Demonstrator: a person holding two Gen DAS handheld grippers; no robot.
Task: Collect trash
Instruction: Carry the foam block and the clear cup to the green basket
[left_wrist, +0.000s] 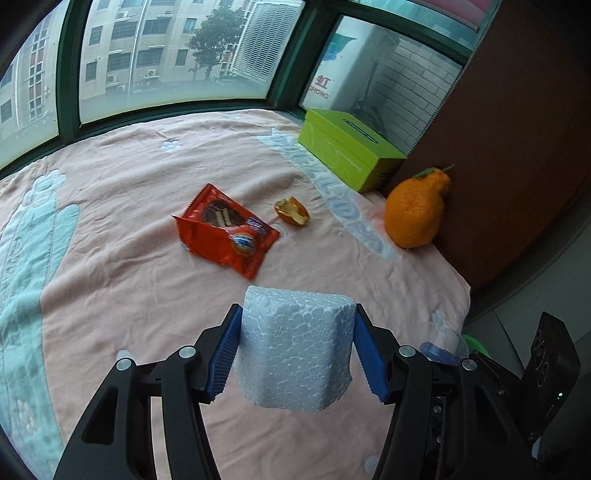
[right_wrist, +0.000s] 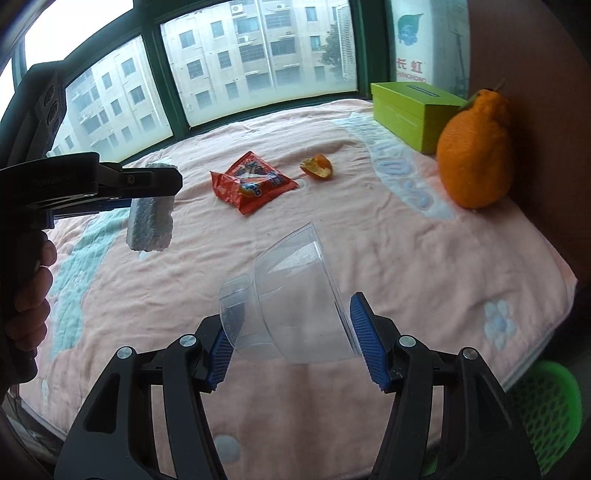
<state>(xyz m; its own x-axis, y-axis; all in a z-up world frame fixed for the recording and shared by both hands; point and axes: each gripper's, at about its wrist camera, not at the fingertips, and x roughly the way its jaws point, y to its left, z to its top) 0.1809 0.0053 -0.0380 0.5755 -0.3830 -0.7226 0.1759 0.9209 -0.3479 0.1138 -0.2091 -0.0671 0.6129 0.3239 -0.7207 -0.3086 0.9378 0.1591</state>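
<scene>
My left gripper (left_wrist: 297, 314) is shut on a white foam block (left_wrist: 295, 350), held above the pink blanket (left_wrist: 129, 258). In the right wrist view the same block (right_wrist: 151, 218) hangs from that gripper at the left, with a hand on the handle. My right gripper (right_wrist: 291, 317) is shut on a clear plastic cup (right_wrist: 295, 288) tilted on its side, both blue pads against it. Farther back on the blanket lie a red snack wrapper (left_wrist: 225, 230) (right_wrist: 251, 182) and a piece of orange peel (left_wrist: 291, 211) (right_wrist: 317, 167).
A whole orange (left_wrist: 413, 210) and a green box (left_wrist: 351, 147) stand at the back right against a brown panel (left_wrist: 517, 147). A green mesh basket (right_wrist: 543, 410) sits below the blanket's right edge. A window runs along the back.
</scene>
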